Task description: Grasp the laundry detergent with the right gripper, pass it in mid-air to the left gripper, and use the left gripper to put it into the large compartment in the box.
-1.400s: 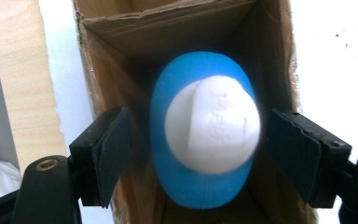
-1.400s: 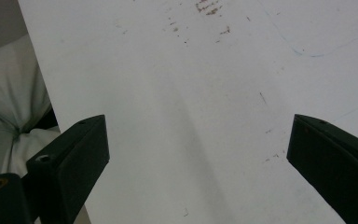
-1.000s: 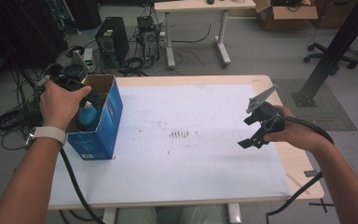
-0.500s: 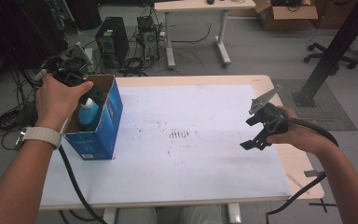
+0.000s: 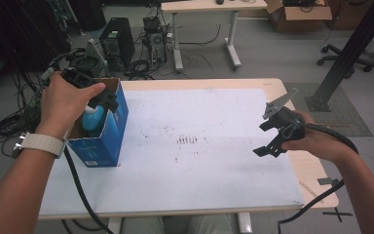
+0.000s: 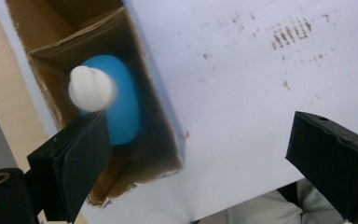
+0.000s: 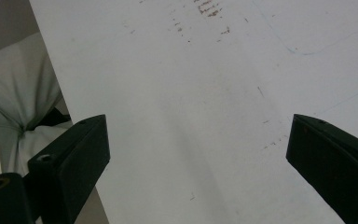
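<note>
On the white table [image 5: 214, 175], an open blue cardboard box [image 5: 108, 139] stands toward nine o'clock, and a blue bottle with a white cap [image 6: 103, 98] sits inside it. The left gripper [image 5: 104, 100] hangs over the box's open top, its jaws spread wide and holding nothing, one jaw above the box and the other out over the tabletop. Toward three o'clock, the right gripper [image 5: 268, 144] hovers above bare table, well apart from the box, jaws likewise wide and empty.

A wooden table [image 5: 316, 183] carries a smudged white sheet [image 5: 214, 165], with a blue box [image 5: 108, 141] standing on it.
</note>
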A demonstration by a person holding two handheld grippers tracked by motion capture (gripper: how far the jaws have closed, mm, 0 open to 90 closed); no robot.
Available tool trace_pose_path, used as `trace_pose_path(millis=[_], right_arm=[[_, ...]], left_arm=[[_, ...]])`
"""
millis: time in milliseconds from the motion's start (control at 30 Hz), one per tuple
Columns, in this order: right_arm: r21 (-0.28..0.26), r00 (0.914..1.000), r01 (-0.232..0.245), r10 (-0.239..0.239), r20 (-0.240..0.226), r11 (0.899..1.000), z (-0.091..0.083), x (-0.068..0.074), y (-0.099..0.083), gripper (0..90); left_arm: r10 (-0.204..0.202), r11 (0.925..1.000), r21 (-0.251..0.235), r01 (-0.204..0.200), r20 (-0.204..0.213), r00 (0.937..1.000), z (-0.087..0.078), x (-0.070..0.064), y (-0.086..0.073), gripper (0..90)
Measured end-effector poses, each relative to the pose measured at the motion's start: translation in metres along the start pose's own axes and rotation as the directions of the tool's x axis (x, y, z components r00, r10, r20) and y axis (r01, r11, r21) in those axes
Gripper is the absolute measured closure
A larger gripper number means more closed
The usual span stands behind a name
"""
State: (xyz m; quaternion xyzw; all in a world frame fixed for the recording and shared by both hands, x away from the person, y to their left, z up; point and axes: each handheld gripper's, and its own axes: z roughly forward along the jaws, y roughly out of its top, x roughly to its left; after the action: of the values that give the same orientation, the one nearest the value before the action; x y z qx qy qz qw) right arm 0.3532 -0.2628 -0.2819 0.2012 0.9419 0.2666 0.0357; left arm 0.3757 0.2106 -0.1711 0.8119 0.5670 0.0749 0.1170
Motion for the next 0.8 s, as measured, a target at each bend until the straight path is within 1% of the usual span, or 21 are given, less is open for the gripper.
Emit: trace_pose_path(millis=[200,300,467,600,800], right_arm=[[0.0,1.0,-0.003,0.003,0.003,1.0,-0.002,0.0,-0.001,5.9],[0.001,1.0,-0.004,0.004,0.004,1.0,-0.003,0.001,0.0,5.9],[0.0,1.0,-0.003,0.003,0.006,1.0,-0.005,0.001,0.001,5.9],[0.004,1.0,-0.005,0.005,0.005,1.0,-0.005,0.001,0.002,5.9],[0.003,1.0,-0.01,0.01,0.001,1.0,-0.006,0.001,0.003,5.9]], left_arm=[[0.049,0.9988,0.0,-0.049,0.015,0.9987,-0.006,-0.016,0.003,6.5],[0.083,0.9966,0.0,-0.083,0.023,0.9963,-0.008,-0.024,0.004,5.2],[0.136,0.9906,0.006,-0.137,0.032,0.9902,-0.011,-0.038,0.006,5.0],[0.157,0.9875,0.004,-0.158,0.04,0.9868,-0.012,-0.046,0.007,5.2],[0.194,0.981,0.001,-0.194,0.053,0.9796,-0.012,-0.056,0.008,5.4]])
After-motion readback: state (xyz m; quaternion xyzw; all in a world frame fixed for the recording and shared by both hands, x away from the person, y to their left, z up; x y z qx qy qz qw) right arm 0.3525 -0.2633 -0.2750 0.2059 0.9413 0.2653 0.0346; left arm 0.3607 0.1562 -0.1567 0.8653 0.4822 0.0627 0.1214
